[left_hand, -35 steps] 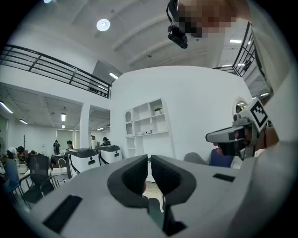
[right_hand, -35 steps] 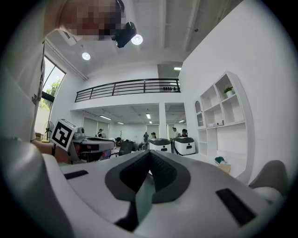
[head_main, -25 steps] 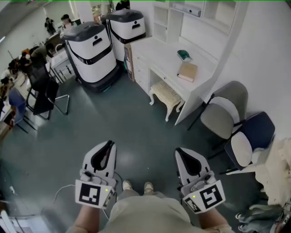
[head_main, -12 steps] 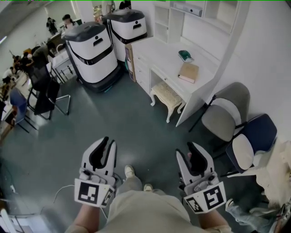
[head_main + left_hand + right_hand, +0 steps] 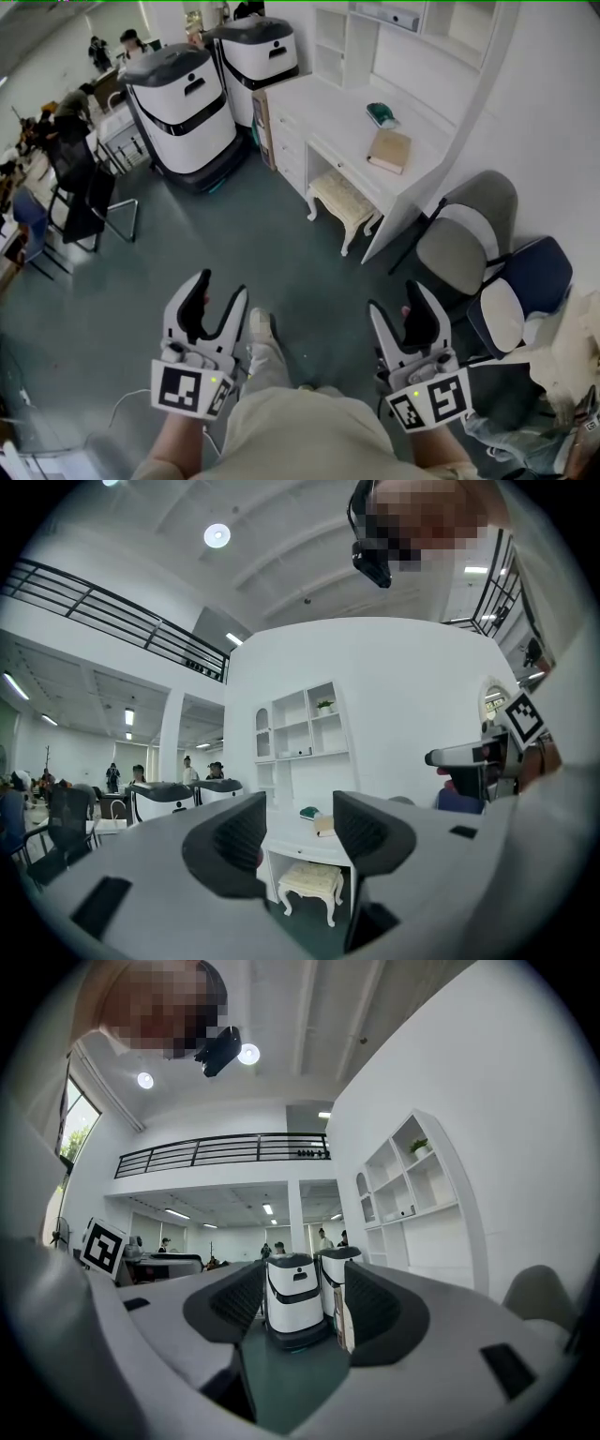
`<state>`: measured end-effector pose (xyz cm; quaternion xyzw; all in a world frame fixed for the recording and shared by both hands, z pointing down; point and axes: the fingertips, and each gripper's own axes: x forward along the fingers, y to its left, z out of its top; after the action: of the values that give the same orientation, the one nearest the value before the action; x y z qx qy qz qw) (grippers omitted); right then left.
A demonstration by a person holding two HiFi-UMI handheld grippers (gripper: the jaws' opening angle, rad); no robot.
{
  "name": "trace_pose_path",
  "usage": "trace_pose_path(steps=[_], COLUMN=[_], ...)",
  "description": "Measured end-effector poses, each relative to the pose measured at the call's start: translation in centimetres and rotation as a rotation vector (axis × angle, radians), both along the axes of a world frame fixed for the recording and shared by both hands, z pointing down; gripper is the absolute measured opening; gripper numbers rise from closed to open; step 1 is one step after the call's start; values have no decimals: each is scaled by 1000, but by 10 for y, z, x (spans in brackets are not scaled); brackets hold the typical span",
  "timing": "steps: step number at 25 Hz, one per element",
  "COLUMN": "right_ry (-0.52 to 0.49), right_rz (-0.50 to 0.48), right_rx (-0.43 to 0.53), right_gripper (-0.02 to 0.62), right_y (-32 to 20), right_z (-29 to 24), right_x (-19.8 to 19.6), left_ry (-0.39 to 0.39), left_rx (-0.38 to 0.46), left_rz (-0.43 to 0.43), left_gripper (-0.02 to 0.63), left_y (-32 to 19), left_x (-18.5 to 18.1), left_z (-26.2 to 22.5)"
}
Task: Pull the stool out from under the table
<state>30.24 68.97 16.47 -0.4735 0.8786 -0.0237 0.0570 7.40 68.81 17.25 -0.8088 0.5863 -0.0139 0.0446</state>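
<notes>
The small cream cushioned stool with curved white legs (image 5: 343, 195) stood upright on the floor. It was partly tucked into the kneehole of the white wooden table (image 5: 323, 112), with its near side projecting beyond the table's front edge.

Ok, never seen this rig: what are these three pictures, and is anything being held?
No robot: a person holds a two-jaw gripper in each hand. The head view looks down on both, left gripper and right gripper. The other two pictures come from cameras riding on each gripper, looking along its jaws. Both pairs of jaws have just been opening, with nothing between them. The stool stands partly under the white desk, which carries a book and a green object.
</notes>
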Motion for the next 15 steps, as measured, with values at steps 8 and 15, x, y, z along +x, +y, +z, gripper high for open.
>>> trace_pose_path(steps=[8,15], right_ry=[36,47], right_rz=[8,75], right_rx=[-42,-121], right_gripper=[276,276], right_y=[-64,-143], right_z=[15,35], right_x=[-33,-65], left_ry=[-10,-36], left_rx=[-54,-88], left_rz=[18,66], left_gripper=[232,233], left_y=[-65,-160], left_x=[-31,-67], left_z=[19,31])
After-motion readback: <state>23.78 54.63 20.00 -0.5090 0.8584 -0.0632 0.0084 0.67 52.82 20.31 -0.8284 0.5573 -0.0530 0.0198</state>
